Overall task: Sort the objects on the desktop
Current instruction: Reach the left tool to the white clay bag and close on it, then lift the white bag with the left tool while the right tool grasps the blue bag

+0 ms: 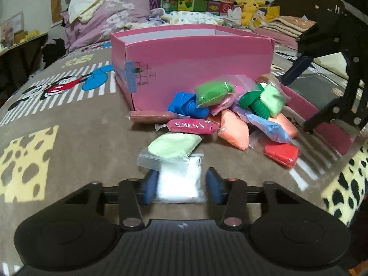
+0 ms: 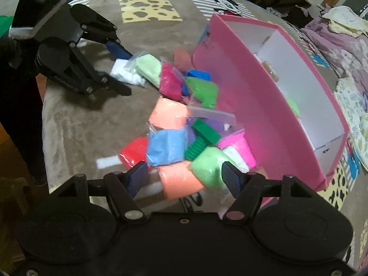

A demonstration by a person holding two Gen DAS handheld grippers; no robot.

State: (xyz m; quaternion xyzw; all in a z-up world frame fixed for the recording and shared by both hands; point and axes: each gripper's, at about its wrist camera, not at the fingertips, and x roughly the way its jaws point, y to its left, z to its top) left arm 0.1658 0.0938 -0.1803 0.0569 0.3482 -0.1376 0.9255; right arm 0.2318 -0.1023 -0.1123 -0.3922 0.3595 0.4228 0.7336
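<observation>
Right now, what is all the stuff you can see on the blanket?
Pink cardboard box: one, open top, white inside, behind the pile.
Clay bags in clear plastic: a dozen or so, many colours, heaped before the box.
White clay bag: one, between the left fingers.
Pale green clay bag: one, nearest the right gripper.
Green plastic bolt: one, in the pile.
Blue plastic bolt: one, beside the box.
Cartoon blanket: brown, underneath.
Left gripper: open.
Right gripper: open.

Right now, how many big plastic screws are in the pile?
2 show. The blue screw lies at the pile's box side, under the green clay bag. The green screw lies mid-pile, against a pale green bag. More may hide underneath.
</observation>
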